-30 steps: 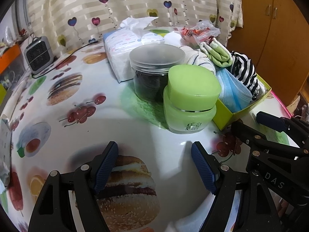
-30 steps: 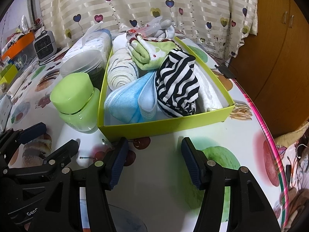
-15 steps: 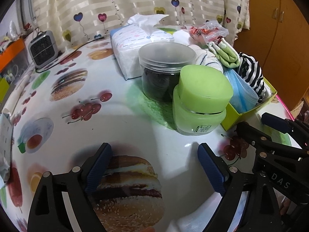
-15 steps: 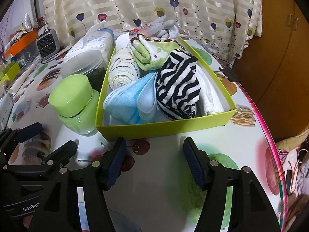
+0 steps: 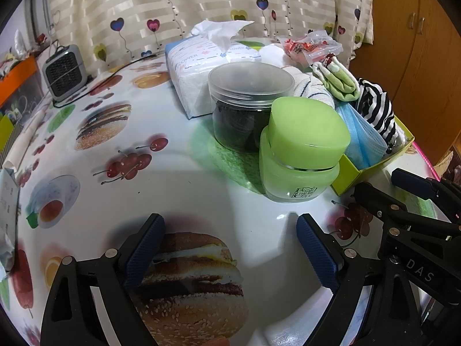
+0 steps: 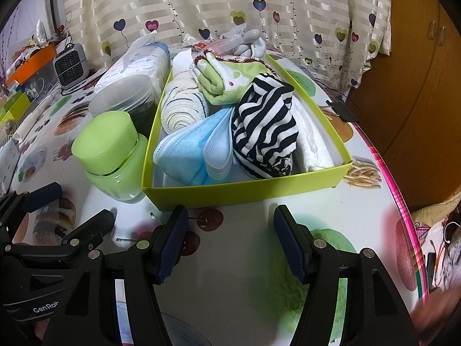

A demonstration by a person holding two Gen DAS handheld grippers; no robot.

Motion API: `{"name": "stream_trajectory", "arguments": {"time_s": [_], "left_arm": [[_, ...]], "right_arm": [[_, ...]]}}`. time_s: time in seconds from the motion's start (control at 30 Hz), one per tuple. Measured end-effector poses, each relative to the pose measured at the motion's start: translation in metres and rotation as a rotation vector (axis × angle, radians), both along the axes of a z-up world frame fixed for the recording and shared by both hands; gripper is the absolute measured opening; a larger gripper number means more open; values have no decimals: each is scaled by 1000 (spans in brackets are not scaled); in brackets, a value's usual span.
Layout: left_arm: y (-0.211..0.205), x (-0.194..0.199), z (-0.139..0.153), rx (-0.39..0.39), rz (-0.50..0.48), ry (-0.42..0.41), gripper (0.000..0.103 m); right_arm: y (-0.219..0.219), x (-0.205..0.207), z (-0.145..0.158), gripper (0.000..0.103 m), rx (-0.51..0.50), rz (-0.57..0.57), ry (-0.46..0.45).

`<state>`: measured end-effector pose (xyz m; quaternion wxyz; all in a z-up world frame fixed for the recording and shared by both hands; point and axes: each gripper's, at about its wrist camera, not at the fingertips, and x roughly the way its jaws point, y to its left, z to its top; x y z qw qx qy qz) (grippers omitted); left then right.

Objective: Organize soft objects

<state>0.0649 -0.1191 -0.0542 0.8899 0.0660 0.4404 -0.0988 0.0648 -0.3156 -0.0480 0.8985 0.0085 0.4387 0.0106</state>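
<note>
My lime-green box (image 6: 245, 191) sits on the table, packed full. At its front lie pale blue face masks (image 6: 187, 151), and beside them a black-and-white striped cloth (image 6: 265, 127) is bunched up, touching a folded white towel (image 6: 311, 141) along the right wall. Behind them rest a rolled cream towel (image 6: 181, 106) and a folded green cloth (image 6: 227, 82).

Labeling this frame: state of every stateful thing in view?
left gripper: open, empty
right gripper: open, empty
green jar: lid on, upright
clear jar: lid on, upright
green box: lidless, full of cloths
tissue pack: tissue sticking out
</note>
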Motion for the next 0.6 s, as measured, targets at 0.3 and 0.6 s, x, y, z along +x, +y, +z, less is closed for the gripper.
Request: {"name": "stream_trajectory", "arguments": {"time_s": [0.3, 0.6], "left_arm": [[0, 1, 0, 1, 2, 1, 95], [1, 1, 0, -1, 0, 2, 96]], "right_arm": [[0, 0, 0, 63, 0, 0, 0], [0, 0, 0, 63, 0, 0, 0]]}}
